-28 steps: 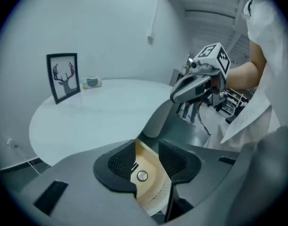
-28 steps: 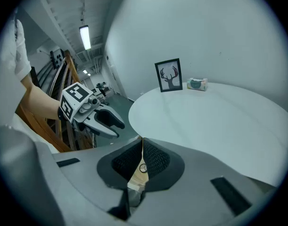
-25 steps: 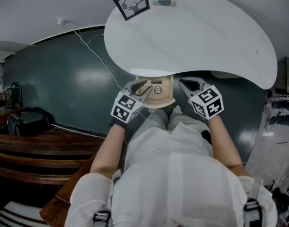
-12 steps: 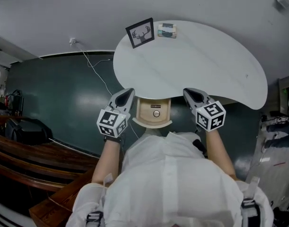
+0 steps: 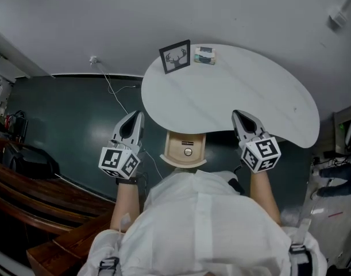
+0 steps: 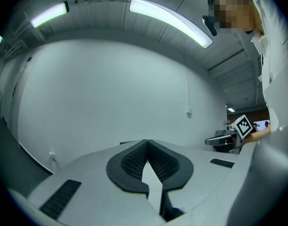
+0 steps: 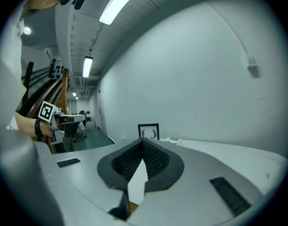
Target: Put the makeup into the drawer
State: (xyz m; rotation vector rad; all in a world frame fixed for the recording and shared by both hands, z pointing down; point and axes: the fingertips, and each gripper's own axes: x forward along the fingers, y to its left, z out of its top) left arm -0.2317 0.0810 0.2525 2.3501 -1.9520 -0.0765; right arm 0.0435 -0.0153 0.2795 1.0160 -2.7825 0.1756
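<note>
Lifted clear of the drawer (image 5: 186,149), left tongs (image 5: 137,114) and right tongs (image 5: 238,115) sit pinched shut, empty; the small box (image 5: 204,54), print illegible, lies crosswise at the worktop's (image 5: 244,96) back.

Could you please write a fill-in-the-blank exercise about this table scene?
The small box lies on the table beside a framed ____.
The drawer under the table has a round ____ on its front.
The left gripper and the right gripper both have their jaws ____, holding nothing.
Missing words: picture; knob; shut.
</note>
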